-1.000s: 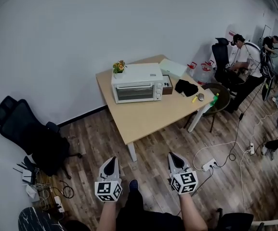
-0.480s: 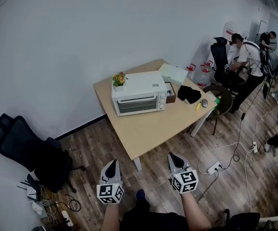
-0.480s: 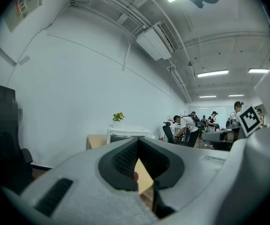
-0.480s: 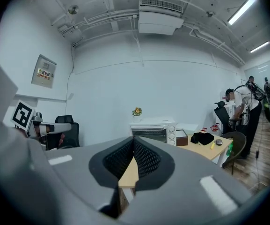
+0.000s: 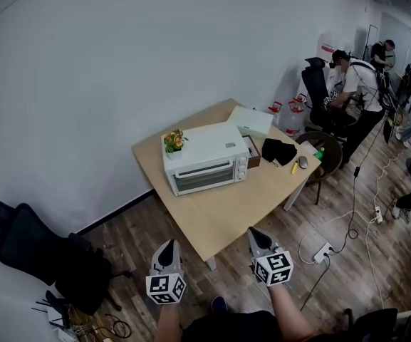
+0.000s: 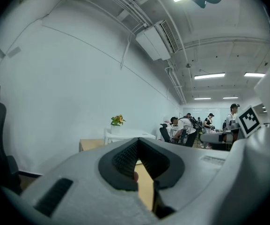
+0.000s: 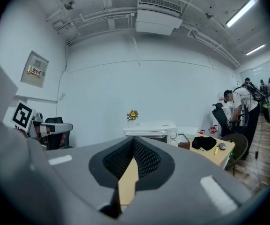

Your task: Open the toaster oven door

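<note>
The white toaster oven (image 5: 205,159), glass door shut and knobs down its right side, stands at the far side of the wooden bench (image 5: 226,216), well apart from the left gripper (image 5: 167,246) and right gripper (image 5: 254,232), whose jaws are pressed together, empty.

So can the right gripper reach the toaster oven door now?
Probably not yet: the right gripper hangs short of the table, the toaster oven door far across it. Nothing blocks the way.

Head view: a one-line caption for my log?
Shut and empty, left gripper and right gripper held short of the table; toaster oven door closed.
</note>
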Available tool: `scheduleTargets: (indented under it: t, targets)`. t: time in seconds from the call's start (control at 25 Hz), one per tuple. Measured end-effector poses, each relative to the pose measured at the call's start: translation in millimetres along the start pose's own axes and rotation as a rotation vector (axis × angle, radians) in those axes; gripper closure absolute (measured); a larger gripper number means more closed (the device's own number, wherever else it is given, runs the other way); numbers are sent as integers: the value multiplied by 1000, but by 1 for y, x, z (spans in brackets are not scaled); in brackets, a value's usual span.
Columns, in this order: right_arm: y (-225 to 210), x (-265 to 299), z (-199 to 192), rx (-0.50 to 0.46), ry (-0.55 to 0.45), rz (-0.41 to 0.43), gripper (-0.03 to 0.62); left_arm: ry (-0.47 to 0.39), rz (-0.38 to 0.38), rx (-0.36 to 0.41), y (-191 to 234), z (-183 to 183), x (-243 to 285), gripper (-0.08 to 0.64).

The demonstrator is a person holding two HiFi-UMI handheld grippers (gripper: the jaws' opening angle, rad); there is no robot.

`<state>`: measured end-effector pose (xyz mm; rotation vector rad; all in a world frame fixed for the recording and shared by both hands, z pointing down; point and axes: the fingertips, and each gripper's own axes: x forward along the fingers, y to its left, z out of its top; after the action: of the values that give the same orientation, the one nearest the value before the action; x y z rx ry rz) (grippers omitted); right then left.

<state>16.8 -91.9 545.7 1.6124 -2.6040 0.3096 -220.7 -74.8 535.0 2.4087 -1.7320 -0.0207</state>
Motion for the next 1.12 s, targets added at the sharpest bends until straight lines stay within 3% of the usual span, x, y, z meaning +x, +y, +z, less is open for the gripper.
scheduleTargets:
  t: [0.32,0.56,1.12]
  targets:
    - [-17,28,10,1,-12,-69,580,13,-41,32,19,8,47,565]
    - [-27,48,18,-2,-13,-77,580,21,-46,13,30,7,68,565]
    - [-56,106,28,-8,5,27,580,35,25,35,29,8,118,565]
